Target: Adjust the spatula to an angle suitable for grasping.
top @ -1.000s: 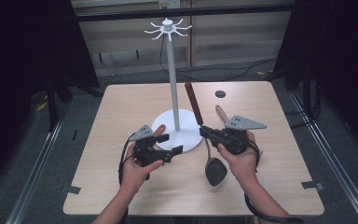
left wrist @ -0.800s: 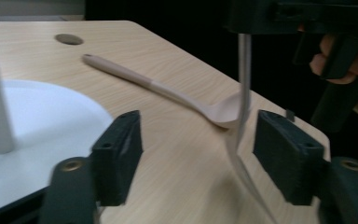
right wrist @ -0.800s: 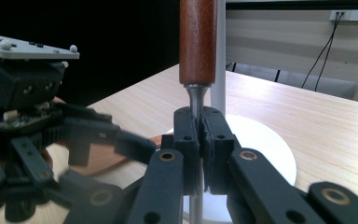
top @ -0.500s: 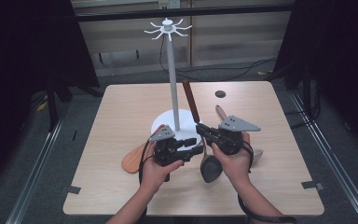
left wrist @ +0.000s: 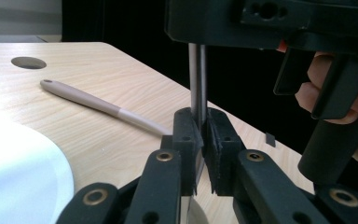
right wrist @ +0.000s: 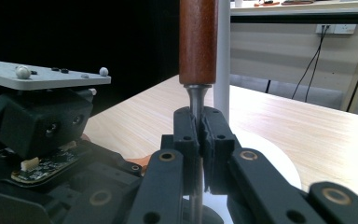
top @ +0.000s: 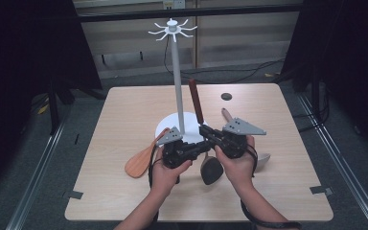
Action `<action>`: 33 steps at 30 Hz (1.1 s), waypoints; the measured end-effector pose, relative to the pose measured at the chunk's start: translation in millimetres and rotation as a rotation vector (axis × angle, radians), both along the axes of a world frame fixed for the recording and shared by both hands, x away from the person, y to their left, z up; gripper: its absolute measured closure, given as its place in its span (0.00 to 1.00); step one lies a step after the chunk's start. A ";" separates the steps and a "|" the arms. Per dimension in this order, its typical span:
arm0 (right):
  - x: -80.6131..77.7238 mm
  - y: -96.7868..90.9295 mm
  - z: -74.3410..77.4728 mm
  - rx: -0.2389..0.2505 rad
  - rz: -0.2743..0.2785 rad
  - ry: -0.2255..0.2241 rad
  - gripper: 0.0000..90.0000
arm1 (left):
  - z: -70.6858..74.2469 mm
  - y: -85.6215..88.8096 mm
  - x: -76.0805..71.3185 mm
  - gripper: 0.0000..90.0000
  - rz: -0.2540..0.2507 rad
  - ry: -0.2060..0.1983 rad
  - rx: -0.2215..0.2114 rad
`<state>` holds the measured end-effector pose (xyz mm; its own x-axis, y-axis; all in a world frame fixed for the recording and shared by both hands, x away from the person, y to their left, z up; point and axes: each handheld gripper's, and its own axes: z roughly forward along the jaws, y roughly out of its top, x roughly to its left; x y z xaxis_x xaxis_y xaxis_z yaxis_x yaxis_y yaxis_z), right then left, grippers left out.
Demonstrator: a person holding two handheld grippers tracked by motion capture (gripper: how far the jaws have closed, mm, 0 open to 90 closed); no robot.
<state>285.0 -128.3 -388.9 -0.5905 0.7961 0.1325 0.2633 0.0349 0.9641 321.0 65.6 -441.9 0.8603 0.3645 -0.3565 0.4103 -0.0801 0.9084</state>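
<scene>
— So, what do both hands have hold of?
— One utensil, a ladle (top: pixel 210 165) with a dark bowl, a thin metal shaft and a reddish-brown wooden handle. It stands steeply over the desk (top: pixel 287 191), handle up, just beside the white pole of the hanging stand (top: pixel 178 96), its bowl low near the front of the stand's round base.
— And the right gripper (top: pixel 210 135)?
— Its fingers (right wrist: pixel 186 135) are pressed together on the metal shaft just under the wooden handle; the right gripper view shows the shaft (right wrist: pixel 195 100) running between the pads.
— The left gripper (top: pixel 202 146)?
— Its fingers (left wrist: pixel 186 140) have just been closing, and in the left gripper view they now clamp the same shaft (left wrist: pixel 196 74), with the right gripper's black body right above them and the person's fingers beside it.
— So the two grips sit close together?
— Yes, from above the two grippers meet nose to nose in front of the stand's base, the left one's grip a little lower on the shaft.
— Anything else lying about?
— An orange wooden spatula (top: pixel 141 162) lies flat on the desk left of the left hand, and a pale spoon (left wrist: pixel 98 103) with a long beige handle lies to the right of the stand, its bowl peeking out past the right hand. A small round hole (top: pixel 226 96) sits in the desk farther back.
</scene>
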 end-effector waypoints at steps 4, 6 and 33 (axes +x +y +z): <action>-0.3 -3.2 -1.6 0.038 0.014 0.003 0.95 | 1.8 2.0 1.2 0.94 -0.013 -0.014 0.014; 0.0 -3.3 -1.7 0.037 0.021 0.006 0.95 | 2.0 2.1 1.3 0.94 -0.012 -0.013 0.018; 2.4 -42.7 -38.7 -0.113 0.023 0.080 0.32 | 15.2 26.8 11.1 0.94 -0.037 -0.045 0.050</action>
